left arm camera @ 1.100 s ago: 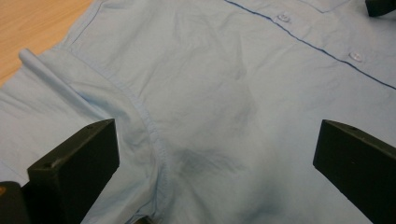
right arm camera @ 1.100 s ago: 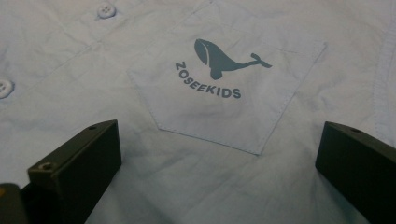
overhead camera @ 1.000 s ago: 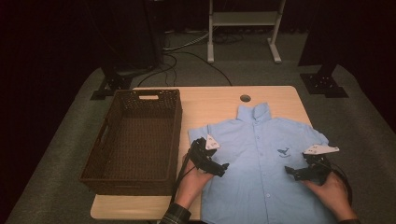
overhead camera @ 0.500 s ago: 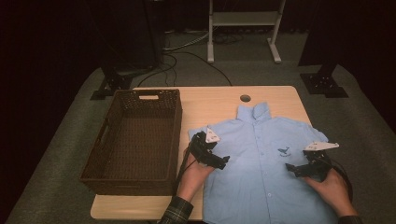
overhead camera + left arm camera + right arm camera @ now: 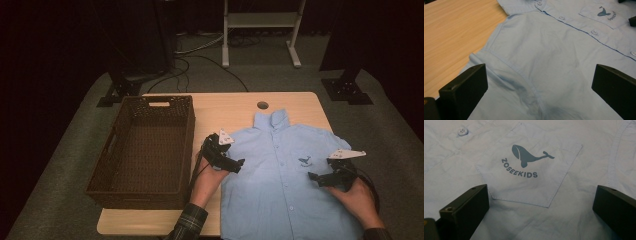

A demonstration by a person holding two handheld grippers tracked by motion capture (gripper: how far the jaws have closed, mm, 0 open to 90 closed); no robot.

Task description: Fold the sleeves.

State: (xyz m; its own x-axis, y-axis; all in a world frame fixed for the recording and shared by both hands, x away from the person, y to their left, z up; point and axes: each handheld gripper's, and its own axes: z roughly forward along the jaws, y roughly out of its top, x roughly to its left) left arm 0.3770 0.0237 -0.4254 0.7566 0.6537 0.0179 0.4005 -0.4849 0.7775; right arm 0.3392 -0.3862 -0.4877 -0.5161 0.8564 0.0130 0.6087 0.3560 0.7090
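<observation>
A light blue buttoned shirt (image 5: 280, 170) lies flat, front up, on the wooden table (image 5: 220, 107), collar toward the far edge. Its chest pocket (image 5: 529, 170) carries a whale print. My left gripper (image 5: 235, 165) hovers over the shirt's left side near the sleeve seam (image 5: 509, 67), jaws wide apart and holding nothing. My right gripper (image 5: 317, 177) is over the shirt's right side just below the pocket, open too, with the cloth (image 5: 536, 220) lying flat between its jaws.
A dark brown wicker basket (image 5: 145, 150) stands on the left part of the table, close to my left hand. A round hole (image 5: 262, 105) is in the table near the collar. Dark stands and cables sit on the floor behind.
My left gripper has shifted slightly forward and right onto the shirt's left shoulder area. My right gripper has barely moved.
</observation>
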